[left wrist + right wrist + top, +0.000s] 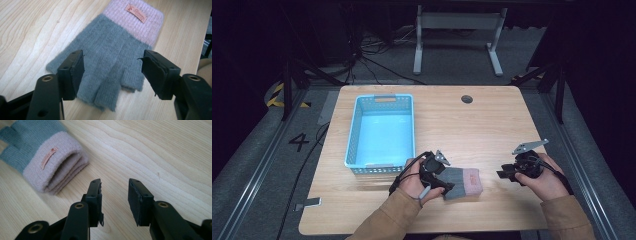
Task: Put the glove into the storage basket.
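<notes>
Wooden table (492, 125): glove (110, 47) lies at twelve o'clock under my spread left gripper (112, 72), nearer than my spread, empty right gripper (115, 200)

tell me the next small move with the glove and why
Probably lower the left gripper and close it on the glove. Its jaws stand open just above the grey fingers, nothing pinched, and the glove lies flat on the table beside the basket. The right gripper is open, off the cuff.

Tan sleeves (398, 210); each black claw (112, 72) has brass-ringed holes (a grey three-cornered plate (529, 146) tops one).
</notes>
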